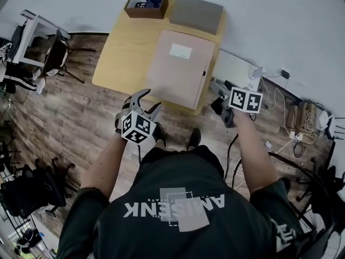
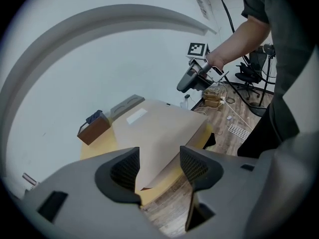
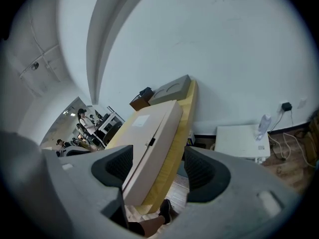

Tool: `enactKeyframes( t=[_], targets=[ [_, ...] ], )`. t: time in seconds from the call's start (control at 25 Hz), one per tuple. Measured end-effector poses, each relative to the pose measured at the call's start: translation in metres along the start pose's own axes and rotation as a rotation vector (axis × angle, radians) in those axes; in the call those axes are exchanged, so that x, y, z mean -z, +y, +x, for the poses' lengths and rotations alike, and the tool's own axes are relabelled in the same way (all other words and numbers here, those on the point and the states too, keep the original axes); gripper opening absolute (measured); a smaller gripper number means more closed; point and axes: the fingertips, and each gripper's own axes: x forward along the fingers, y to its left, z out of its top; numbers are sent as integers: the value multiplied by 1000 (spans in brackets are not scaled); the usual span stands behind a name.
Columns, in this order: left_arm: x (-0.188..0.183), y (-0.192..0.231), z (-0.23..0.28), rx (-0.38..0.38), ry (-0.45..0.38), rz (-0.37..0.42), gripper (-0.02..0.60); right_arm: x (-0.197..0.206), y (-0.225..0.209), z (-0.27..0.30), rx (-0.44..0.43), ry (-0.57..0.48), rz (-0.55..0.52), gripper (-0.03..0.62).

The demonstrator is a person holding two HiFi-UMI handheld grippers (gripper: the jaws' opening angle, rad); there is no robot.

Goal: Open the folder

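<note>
Though shut and lying flat on the yellow table [image 1: 113,63], reaching to its near edge, looks stiff and fairly light: a broad, boxy folder [image 1: 180,69] of matt beige card, with a white label [image 1: 180,50] on the lid and a small black clasp [image 1: 204,73] on the right-hand side wall. Should hardly flex when lifted; being smooth card, may slip in a light pinch. Probably best taken at the clasp side, raising the lid's free edge while steadying the base. Spread wide and holding nothing at the left gripper [image 2: 159,166], aimed at the near corner; likewise parted and empty at the right gripper [image 3: 157,169], sighting along the clasp side. Further back on the table, a brown box [image 1: 145,5] and a flat grey slab [image 1: 197,14].
</note>
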Motion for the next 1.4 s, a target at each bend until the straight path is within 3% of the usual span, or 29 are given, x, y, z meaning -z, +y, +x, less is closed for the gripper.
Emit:
enactKeyframes(
  t=[0.48, 0.84, 1.08, 1.28, 1.4],
  targets=[
    [10, -3, 34, 17, 46, 8, 252, 9, -11, 53, -61, 92, 67, 308],
    [16, -7, 42, 18, 93, 90, 252, 16, -18, 67, -77, 135, 115, 308],
    [19, -3, 46, 6, 107, 102, 252, 17, -18, 68, -70, 135, 103, 311],
    [18, -4, 53, -1, 126, 196, 252, 16, -18, 68, -69, 138, 99, 313],
    [16, -7, 55, -27, 130, 309, 252, 15, -18, 70, -67, 142, 70, 316]
  ],
)
